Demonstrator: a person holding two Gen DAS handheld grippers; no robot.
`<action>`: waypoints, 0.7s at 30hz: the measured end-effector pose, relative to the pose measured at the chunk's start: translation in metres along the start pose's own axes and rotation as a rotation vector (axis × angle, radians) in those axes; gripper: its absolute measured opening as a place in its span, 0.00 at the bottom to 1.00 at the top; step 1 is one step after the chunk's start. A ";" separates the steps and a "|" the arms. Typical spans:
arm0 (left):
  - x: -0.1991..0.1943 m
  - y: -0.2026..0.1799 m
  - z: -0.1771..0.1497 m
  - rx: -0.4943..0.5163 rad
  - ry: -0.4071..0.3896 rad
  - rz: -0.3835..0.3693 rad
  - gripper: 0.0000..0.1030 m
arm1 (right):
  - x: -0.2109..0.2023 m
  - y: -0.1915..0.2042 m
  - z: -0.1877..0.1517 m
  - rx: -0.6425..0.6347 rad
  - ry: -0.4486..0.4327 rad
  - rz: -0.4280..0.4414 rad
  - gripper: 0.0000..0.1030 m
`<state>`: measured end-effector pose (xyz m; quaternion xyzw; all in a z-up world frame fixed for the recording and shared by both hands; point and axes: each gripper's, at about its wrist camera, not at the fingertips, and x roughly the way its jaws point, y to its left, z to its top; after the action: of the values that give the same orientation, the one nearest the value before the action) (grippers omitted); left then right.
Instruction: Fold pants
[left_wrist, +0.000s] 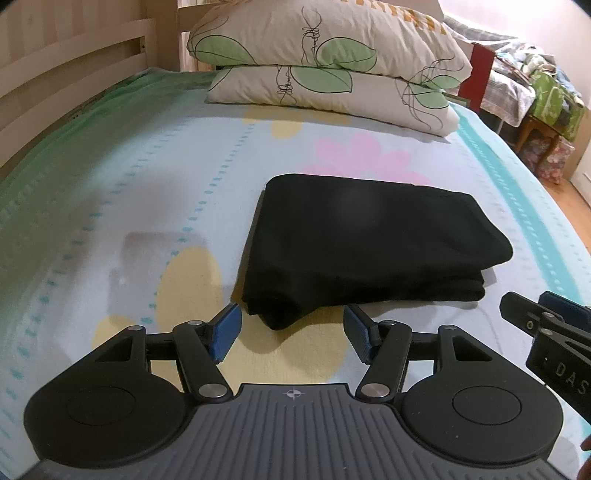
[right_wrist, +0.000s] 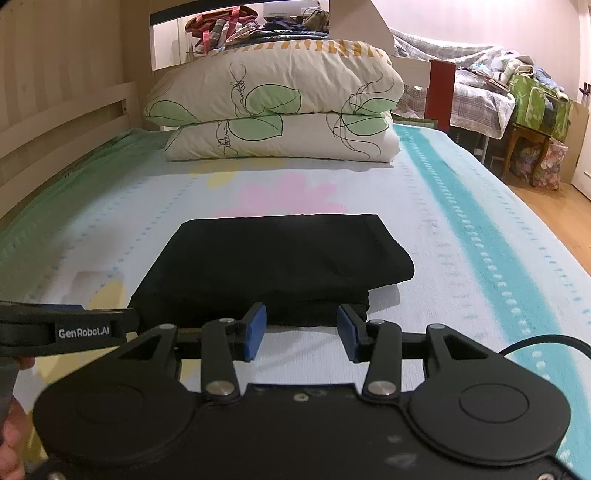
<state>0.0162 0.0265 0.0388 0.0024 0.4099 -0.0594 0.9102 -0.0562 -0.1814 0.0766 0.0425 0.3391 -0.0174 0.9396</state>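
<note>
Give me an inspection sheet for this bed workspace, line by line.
Surface: pale blue flowered bedsheet, flat.
Job's things: black fabric pants, folded into a compact stack, lying free.
Clutter: two stacked leaf-print pillows at the head end.
Grippers: left tongs open, empty, before the pants' near corner; right tongs open, empty, at the near edge.
Cables: black cable beside the right tongs.
Surroundings: wooden bed rail, piled furniture to the right.
</note>
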 end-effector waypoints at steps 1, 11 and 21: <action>0.000 0.000 0.000 0.002 -0.001 0.002 0.58 | 0.000 0.000 0.000 -0.001 0.000 0.000 0.44; -0.001 0.000 -0.001 0.003 0.004 0.001 0.58 | 0.000 0.000 -0.001 0.001 0.001 0.004 0.44; 0.000 0.000 -0.001 0.010 0.012 0.000 0.58 | 0.000 -0.002 -0.001 0.003 0.004 0.013 0.44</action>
<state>0.0157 0.0262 0.0379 0.0075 0.4153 -0.0615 0.9076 -0.0570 -0.1832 0.0762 0.0462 0.3404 -0.0120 0.9391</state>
